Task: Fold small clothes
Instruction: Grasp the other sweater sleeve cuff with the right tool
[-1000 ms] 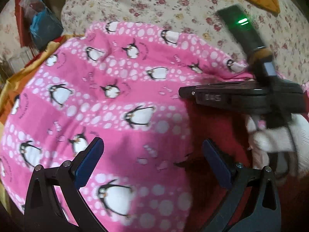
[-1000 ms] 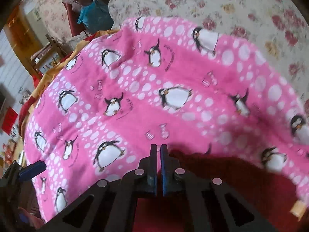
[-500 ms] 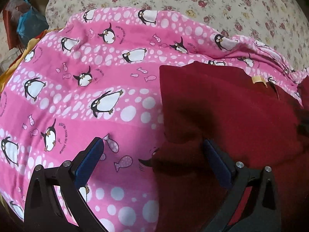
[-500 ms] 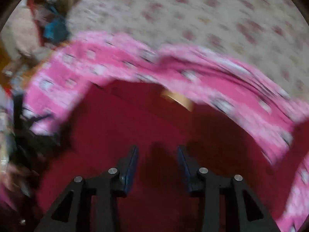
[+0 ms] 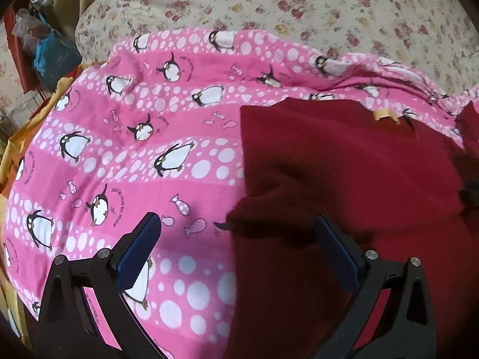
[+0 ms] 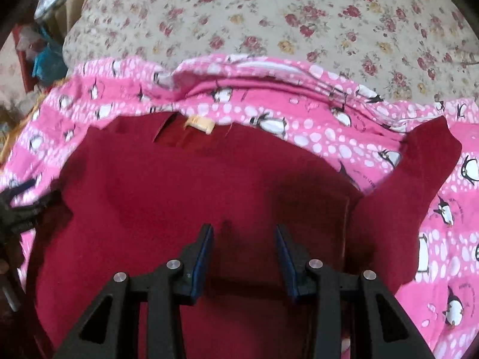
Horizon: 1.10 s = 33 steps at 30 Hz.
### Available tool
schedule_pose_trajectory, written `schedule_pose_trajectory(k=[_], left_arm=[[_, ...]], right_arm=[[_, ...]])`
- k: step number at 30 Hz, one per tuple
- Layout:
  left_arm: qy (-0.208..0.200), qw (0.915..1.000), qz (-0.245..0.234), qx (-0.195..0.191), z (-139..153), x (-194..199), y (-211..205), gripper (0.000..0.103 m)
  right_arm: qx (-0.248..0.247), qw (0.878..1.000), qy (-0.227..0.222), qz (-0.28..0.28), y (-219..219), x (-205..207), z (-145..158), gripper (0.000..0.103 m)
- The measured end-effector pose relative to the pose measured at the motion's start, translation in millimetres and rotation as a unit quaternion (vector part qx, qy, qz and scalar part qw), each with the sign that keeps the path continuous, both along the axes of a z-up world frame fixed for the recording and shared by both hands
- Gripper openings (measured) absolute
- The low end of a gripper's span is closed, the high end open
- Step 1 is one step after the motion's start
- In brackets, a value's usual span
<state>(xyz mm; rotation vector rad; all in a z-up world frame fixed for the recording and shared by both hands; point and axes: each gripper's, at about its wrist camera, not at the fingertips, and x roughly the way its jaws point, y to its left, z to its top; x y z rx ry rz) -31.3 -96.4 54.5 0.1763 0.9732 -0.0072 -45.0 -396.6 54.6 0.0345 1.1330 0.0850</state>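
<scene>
A dark red garment [image 5: 344,164] lies flat on a pink penguin-print blanket [image 5: 134,149], its left side folded inward with a straight edge. In the right wrist view the garment [image 6: 194,185] has a tan neck label [image 6: 199,124] at its far edge and a sleeve [image 6: 419,167] spread out to the right. My left gripper [image 5: 236,230] is open and empty over the garment's left edge. My right gripper [image 6: 244,239] is open and empty above the garment's middle. The left gripper [image 6: 18,197] shows dimly at the left edge of the right wrist view.
The pink blanket [image 6: 329,113] lies on a bed with a floral sheet [image 6: 269,15]. A blue bag and clutter [image 5: 51,51] stand beyond the bed's far left corner. Yellow cloth [image 5: 18,137] hangs at the left edge.
My right gripper was shut on the garment's edge, carried it across, then opened and let go. It now sits over the garment's middle. My left gripper stayed open and pulled back slightly.
</scene>
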Motion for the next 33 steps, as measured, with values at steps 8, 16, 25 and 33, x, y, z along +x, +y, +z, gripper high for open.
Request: schedule_pose_trajectory(k=[8, 16, 25, 33], left_arm=[[-0.019, 0.9995, -0.023, -0.01, 22, -17, -17, 0.102], [-0.016, 0.9986, -0.034, -0.036, 22, -14, -30, 0.102], [0.007, 0.9973, -0.042, -0.06, -2, -2, -41, 0.102], [0.017, 0.9963, -0.039, -0.075, -17, 4, -40, 0.102]], right_arm=[[0.049, 0.999, -0.002, -0.002, -2, -9, 7, 0.041], [0.077, 0.995, -0.059, -0.01, -17, -37, 44, 0.042], [0.07, 0.988, -0.055, -0.125, -104, -51, 49, 0.042], [0.101, 0.959, -0.063, -0.256, -201, -30, 30, 0.045]])
